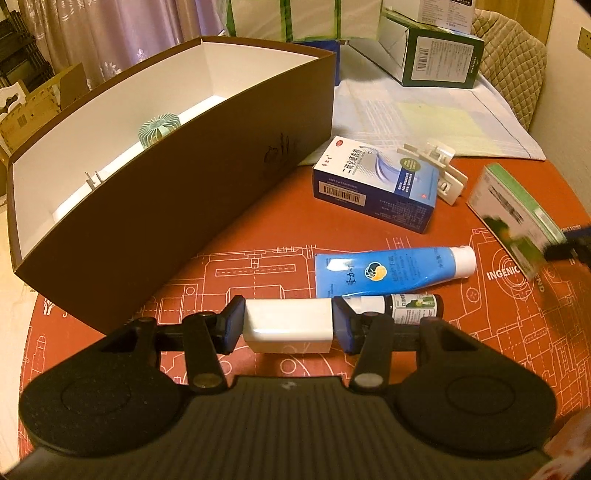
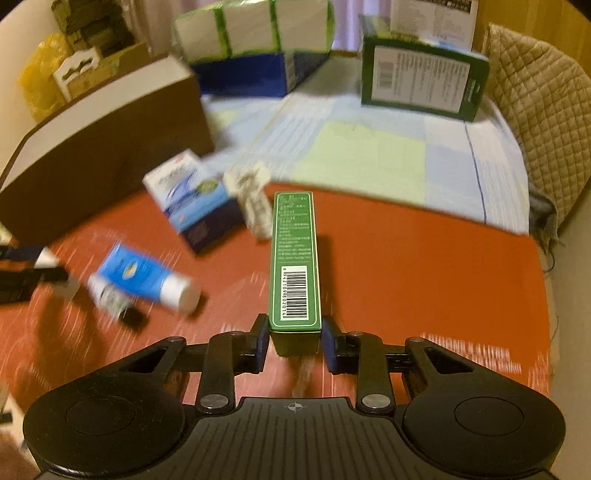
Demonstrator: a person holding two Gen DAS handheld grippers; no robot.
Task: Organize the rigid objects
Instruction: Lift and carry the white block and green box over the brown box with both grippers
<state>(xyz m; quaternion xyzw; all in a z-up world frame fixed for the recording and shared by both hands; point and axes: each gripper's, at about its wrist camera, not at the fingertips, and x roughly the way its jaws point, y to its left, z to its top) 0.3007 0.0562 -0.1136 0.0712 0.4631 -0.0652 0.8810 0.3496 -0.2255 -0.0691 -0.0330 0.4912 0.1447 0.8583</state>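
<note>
My left gripper is shut on a white block-shaped charger just above the red mat, right of the open brown box. My right gripper is shut on a long green carton, held above the mat; it also shows, blurred, in the left wrist view. On the mat lie a blue tube, a dark small bottle, a blue-and-white medicine box and a white plastic clip. The brown box holds a mint-green fan.
The round table carries a red printed mat and a pale checked cloth at the back. Green-and-white cartons and a wrapped pack stand at the far edge. A quilted chair back is at the right.
</note>
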